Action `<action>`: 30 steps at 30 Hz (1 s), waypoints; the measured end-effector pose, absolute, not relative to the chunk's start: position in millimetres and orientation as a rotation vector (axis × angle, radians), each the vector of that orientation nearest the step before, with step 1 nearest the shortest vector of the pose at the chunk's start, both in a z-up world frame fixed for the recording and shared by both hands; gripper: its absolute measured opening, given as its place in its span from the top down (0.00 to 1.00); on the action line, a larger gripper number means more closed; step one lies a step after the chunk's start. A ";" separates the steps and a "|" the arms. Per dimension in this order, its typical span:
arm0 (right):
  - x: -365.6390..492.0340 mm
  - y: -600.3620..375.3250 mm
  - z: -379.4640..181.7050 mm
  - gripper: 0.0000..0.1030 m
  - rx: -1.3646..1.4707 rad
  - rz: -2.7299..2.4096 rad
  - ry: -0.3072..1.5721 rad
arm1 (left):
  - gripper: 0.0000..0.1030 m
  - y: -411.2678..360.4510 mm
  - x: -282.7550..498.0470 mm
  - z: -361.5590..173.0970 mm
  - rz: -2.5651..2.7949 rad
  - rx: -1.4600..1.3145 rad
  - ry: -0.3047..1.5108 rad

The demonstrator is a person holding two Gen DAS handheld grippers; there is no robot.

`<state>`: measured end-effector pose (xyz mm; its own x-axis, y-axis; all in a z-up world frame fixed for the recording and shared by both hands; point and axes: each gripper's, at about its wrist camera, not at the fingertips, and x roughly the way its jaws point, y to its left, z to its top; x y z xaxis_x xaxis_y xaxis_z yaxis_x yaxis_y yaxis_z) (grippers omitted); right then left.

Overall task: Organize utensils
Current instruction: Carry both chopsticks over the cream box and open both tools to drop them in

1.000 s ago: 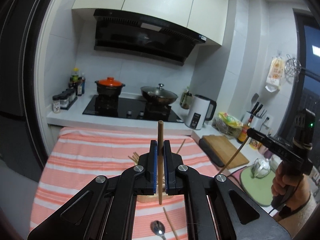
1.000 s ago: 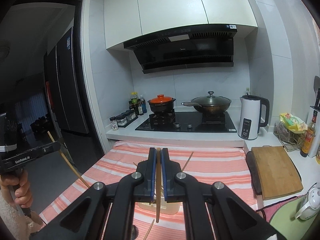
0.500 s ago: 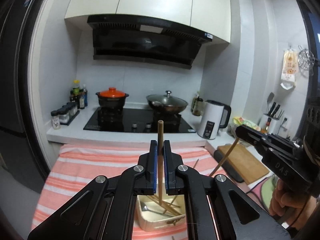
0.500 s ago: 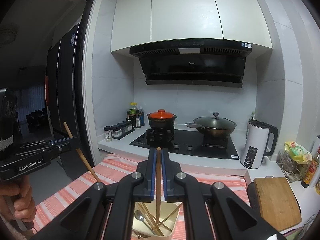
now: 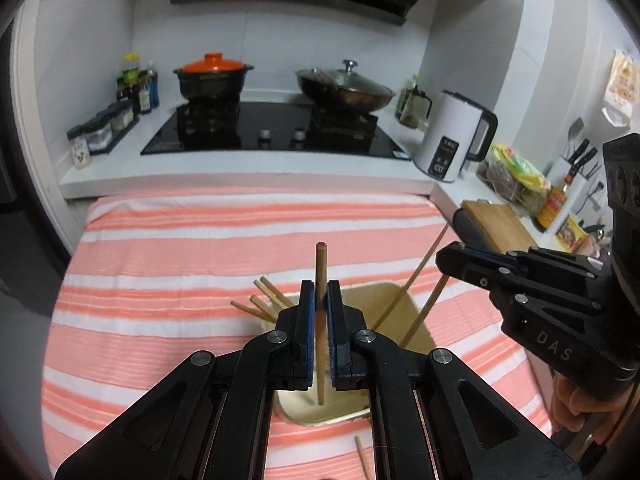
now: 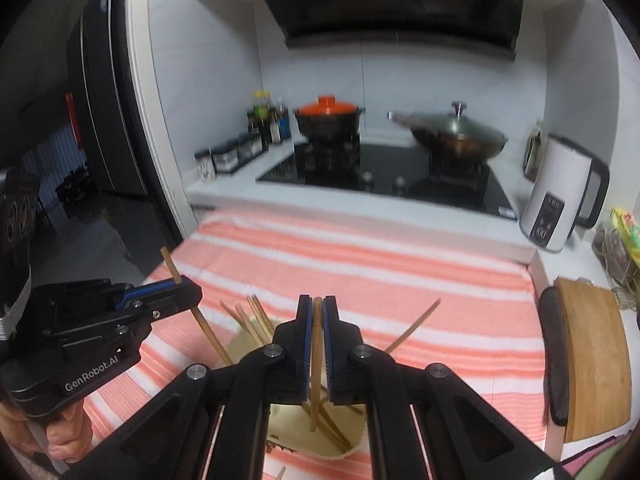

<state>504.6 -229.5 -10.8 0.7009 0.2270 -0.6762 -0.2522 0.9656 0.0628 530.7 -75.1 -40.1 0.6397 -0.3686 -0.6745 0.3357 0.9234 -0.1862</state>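
A cream rectangular holder (image 5: 396, 300) (image 6: 240, 344) stands on the striped cloth with several wooden chopsticks (image 5: 266, 300) (image 6: 256, 318) leaning in it. My left gripper (image 5: 319, 304) is shut on a wooden chopstick (image 5: 321, 264), held upright with its lower tip over the holder's inside. It also shows in the right wrist view (image 6: 188, 290) at the left. My right gripper (image 6: 317, 316) is shut on another chopstick (image 6: 317, 360), its lower tip inside the holder. It shows at the right in the left wrist view (image 5: 450, 258).
One loose chopstick (image 5: 362, 458) lies on the pink and white striped cloth (image 5: 200, 240) in front of the holder. Behind are a hob with an orange-lidded pot (image 5: 212, 74) and a wok (image 5: 344, 88), a white kettle (image 5: 452, 144), and a cutting board (image 6: 592, 360) at right.
Both grippers have tilted down and moved in over the holder, each keeping its chopstick. The chopstick tips now reach into the holder.
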 end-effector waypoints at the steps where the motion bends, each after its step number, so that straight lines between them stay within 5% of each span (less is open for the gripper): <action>1: 507.2 -229.6 -15.9 0.95 -0.034 0.261 0.771 | 0.97 -76.4 533.9 -44.0 -0.396 -0.041 0.798; 9: 518.9 -228.9 -41.5 0.91 -0.035 0.262 0.880 | 0.95 -80.9 540.5 -67.0 -0.387 -0.019 0.898; 11: 517.8 -228.8 -45.0 0.82 -0.025 0.265 0.878 | 0.89 -79.4 541.5 -70.2 -0.384 -0.024 0.906; 14: 516.5 -229.5 -48.6 0.72 -0.015 0.265 0.868 | 0.66 -75.2 540.0 -72.1 -0.371 -0.043 0.901; 18: 510.1 -231.8 -48.6 0.72 0.016 0.273 0.841 | 0.61 -69.5 534.6 -73.1 -0.369 -0.047 0.888; 25: 476.0 -231.6 -50.2 0.72 -0.002 0.281 0.762 | 0.37 -60.7 501.8 -82.5 -0.353 -0.024 0.863; 28: 444.0 -232.4 -59.2 0.52 -0.051 0.269 0.713 | 0.32 -54.0 468.4 -100.2 -0.352 0.000 0.872; 30: 419.1 -233.4 -71.4 0.51 -0.093 0.263 0.696 | 0.30 -48.2 440.5 -117.4 -0.360 0.001 0.888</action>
